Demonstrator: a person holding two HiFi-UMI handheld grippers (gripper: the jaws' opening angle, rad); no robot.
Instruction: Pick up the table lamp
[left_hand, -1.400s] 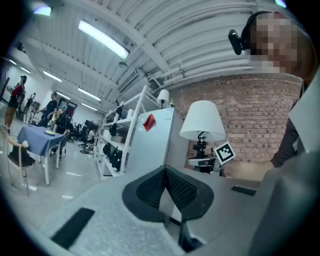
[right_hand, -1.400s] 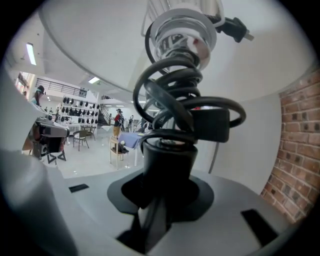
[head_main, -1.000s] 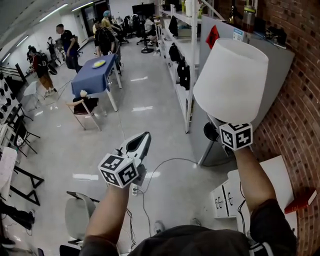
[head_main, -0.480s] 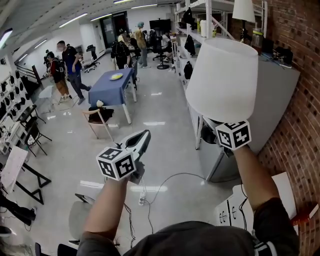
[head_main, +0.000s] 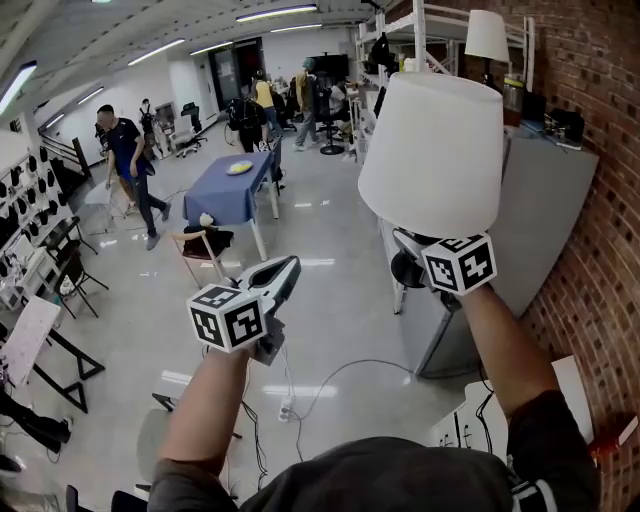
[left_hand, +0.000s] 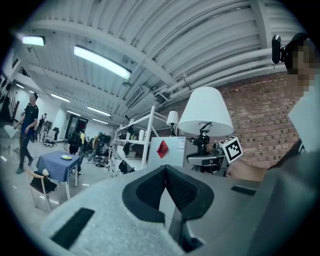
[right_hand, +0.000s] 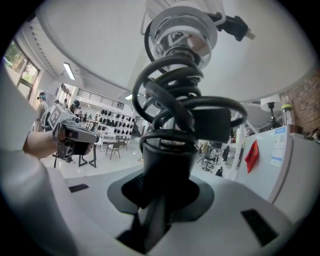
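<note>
Your right claw (right_hand: 160, 187) clamps lamp (head_main: 432, 150) by stem (right_hand: 167, 155), cord (right_hand: 175, 100) coiled round it. Lamp upright, in air over floor (head_main: 320, 300), resting on nothing. Your left claw (left_hand: 165, 182) closed, empty, apart from lamp. Pick-up looks done; only steady hold left.

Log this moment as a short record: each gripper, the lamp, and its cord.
table lamp: held up in the air, white shade on top
right gripper: jaws shut on the lamp's black stem
left gripper: jaws together, nothing between them
cord: coiled around the stem, plug up by the shade
</note>
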